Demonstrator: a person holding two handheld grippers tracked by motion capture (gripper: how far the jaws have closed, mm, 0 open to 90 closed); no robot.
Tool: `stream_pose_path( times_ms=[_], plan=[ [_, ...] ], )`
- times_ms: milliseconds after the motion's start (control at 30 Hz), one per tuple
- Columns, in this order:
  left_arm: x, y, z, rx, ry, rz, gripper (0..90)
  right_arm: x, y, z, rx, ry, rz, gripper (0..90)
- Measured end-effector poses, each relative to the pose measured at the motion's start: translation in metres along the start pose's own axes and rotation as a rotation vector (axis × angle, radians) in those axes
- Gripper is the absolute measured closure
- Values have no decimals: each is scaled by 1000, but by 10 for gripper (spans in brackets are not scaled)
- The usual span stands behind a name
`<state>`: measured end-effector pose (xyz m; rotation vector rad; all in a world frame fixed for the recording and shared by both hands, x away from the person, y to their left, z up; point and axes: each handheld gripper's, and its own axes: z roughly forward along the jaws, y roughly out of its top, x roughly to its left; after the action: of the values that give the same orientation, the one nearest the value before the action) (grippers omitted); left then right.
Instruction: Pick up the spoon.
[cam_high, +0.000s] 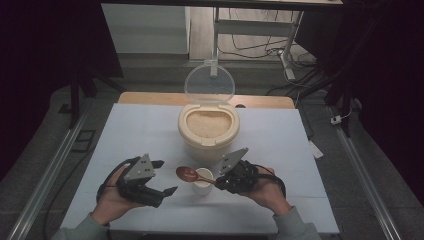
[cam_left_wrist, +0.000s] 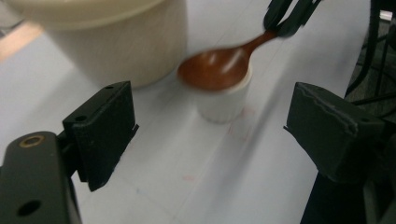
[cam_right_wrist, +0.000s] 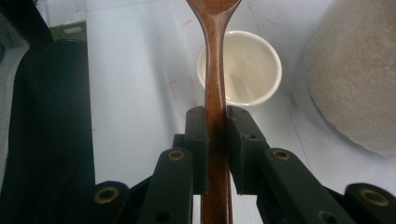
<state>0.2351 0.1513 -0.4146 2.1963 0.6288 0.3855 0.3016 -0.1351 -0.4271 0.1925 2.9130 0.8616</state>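
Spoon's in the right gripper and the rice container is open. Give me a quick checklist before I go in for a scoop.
1. Right gripper clamped on the spoon handle: ok.
2. Rice container lid up, rice exposed: ok.
3. Spoon bowl empty: ok, nothing in it in the left gripper view.
4. Cup upright and empty, beside the container: ok.
5. Left gripper open, holding nothing, apart from the cup: ok.
6. Spoon clear of the cup rim: cannot tell; it crosses over the cup.

spoon: reddish brown
cup: white
bin: cream, clear lid
surface: pale blue
tongs: black, grey plate
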Motion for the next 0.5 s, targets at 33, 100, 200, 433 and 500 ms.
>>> stream_pose_path(
  times_ms=[33, 100, 200, 433, 500],
  plan=[
    [-1, 4, 3, 7, -9, 12, 158, 1, 0, 0, 5, 0, -4, 789],
    [-1, 11, 10, 27, -25, 31, 166, 1, 1, 2, 2, 4, -10, 789],
    [-3, 19, 21, 67, -47, 65, 179, 2, 1, 3, 3, 5, -16, 789],
    [-11, 33, 41, 144, -103, 161, 257, 7, 5, 7, 1, 10, -48, 789],
    [-14, 37, 46, 162, -121, 177, 275, 9, 8, 7, 7, 4, -66, 789]
  ],
)
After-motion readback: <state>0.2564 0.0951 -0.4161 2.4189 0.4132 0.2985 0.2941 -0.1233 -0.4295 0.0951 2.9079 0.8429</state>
